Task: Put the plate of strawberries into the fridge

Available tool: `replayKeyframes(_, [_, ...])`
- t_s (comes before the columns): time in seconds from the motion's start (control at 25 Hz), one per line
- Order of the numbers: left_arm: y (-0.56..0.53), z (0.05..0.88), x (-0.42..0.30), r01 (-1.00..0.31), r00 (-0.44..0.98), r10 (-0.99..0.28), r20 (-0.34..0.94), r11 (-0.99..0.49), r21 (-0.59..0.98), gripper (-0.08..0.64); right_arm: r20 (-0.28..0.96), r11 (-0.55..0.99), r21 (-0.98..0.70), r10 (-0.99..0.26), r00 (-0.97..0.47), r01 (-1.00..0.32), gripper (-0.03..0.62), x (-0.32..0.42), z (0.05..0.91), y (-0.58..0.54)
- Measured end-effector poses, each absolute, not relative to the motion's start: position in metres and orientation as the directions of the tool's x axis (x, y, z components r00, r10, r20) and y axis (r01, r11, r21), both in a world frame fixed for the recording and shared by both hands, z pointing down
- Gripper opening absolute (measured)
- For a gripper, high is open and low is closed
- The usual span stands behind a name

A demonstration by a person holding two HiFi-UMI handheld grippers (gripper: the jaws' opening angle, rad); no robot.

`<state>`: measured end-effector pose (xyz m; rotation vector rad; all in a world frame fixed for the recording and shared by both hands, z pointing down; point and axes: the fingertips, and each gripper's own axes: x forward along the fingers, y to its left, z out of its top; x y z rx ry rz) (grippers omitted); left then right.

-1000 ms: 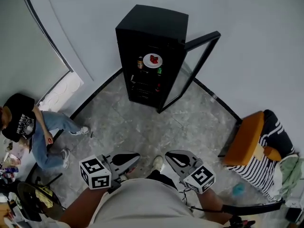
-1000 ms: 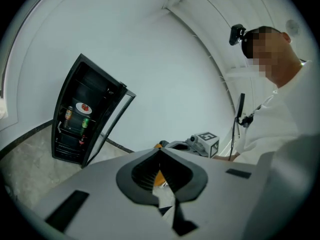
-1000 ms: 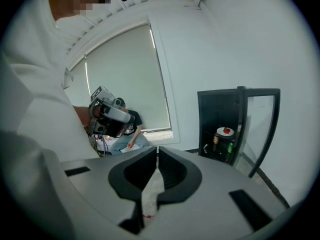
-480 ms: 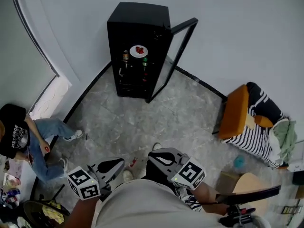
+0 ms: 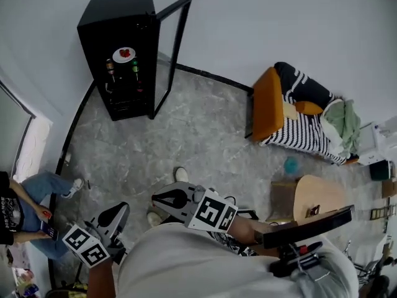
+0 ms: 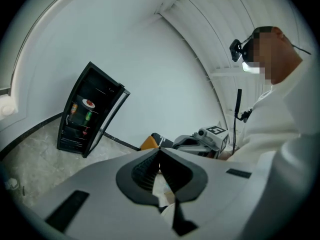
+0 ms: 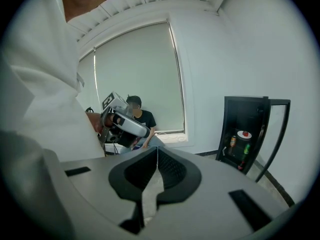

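Note:
The white plate of strawberries (image 5: pixel 124 54) sits on an upper shelf inside the black fridge (image 5: pixel 115 23), whose glass door (image 5: pixel 170 54) stands open. It also shows as the plate (image 6: pixel 88 103) in the left gripper view and the plate (image 7: pixel 244 134) in the right gripper view. My left gripper (image 5: pixel 122 208) is shut and empty, low at the left near my body. My right gripper (image 5: pixel 159 198) is shut and empty too, in front of my torso. Both are far from the fridge.
Bottles and cans (image 5: pixel 110 70) stand on the fridge shelves. An orange chair with a striped cloth (image 5: pixel 291 113) stands at the right, beside a round wooden table (image 5: pixel 319 197). A seated person (image 5: pixel 25 207) is at the left by the window. Grey stone floor (image 5: pixel 186 141) lies between.
My view has swung to the right: the fridge has slid to the upper left and the chair toward the centre. Both grippers stayed close to my body.

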<state>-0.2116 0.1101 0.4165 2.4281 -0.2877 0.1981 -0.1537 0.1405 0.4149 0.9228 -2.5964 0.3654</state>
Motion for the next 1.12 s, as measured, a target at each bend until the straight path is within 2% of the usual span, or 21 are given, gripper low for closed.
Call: replayKeyframes(1.12, [0.131,0.431,-0.209,-0.251,0.964,-0.141,0.224,-0.754,0.607,0.012,0.404,0.737,-0.109,-0.580,-0.707,-0.667,0.018,-0.152,0.416,0.157])
